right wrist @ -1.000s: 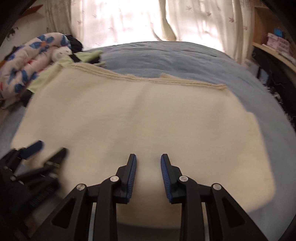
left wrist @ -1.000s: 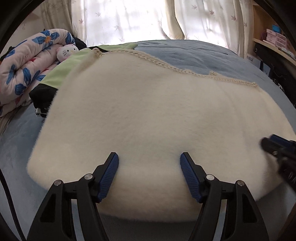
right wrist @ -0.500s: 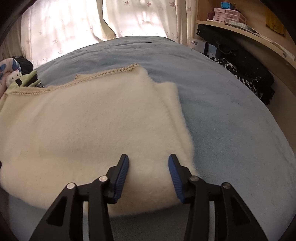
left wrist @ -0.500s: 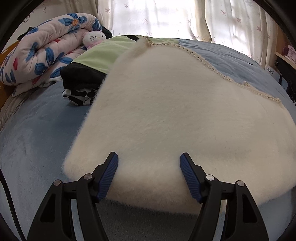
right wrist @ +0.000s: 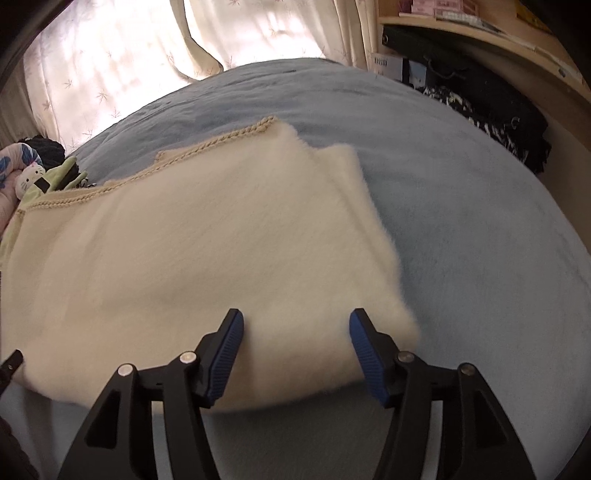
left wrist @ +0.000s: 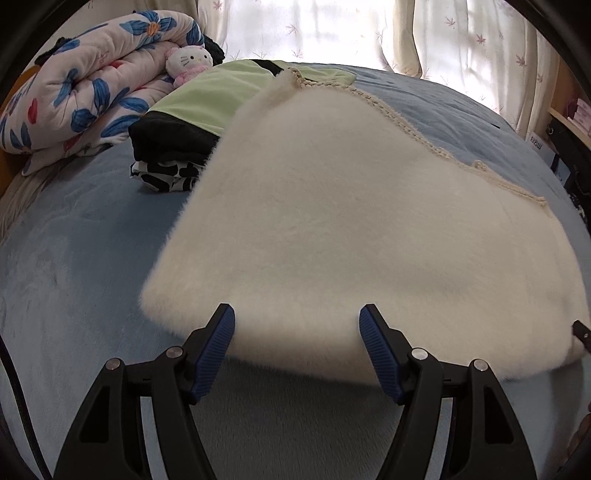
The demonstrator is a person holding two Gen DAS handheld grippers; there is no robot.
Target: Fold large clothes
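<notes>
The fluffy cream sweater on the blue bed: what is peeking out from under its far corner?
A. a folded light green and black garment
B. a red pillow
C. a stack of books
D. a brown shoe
A: the fluffy cream sweater lies over the edge of a folded light green and black garment near the floral quilt.

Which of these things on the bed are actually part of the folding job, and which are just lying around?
Part of the job:
- cream fluffy garment, spread on the blue bed cover
- left gripper, open
- right gripper, jaws opening, nothing pinched

Just lying about:
- floral quilt
- plush cat toy
- green and black folded clothes
- curtains
- shelf
</notes>
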